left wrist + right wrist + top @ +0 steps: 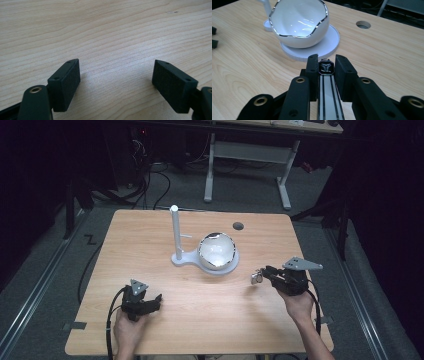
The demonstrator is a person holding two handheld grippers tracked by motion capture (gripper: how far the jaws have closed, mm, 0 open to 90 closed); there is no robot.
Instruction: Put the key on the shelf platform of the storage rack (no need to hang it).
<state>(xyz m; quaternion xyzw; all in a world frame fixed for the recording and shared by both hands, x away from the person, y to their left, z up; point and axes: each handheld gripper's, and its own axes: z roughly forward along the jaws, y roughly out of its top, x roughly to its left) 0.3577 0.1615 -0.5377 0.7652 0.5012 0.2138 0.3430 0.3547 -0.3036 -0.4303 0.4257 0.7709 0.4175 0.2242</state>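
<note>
Left gripper [159, 298]: being held low at 7 o'clock on the surface [200, 320], jaws spread apart with nothing between them.
Right gripper [325, 67]: being held at 4 o'clock, jaws clamped on the watch [326, 68].
Watch: being pinched across its dark case, the white strap running back between the jaws; judged light, stiff at the case, floppy at the strap, best taken by the case.
Bowl [217, 250]: being kept on its white stand [186, 258] near the centre; glossy, judged fragile and slippery.

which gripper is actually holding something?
The right gripper: its black jaws are clamped on a narrow white strap with black stripes and dark clasp. The left gripper is wide open over bare wooden table.
</note>
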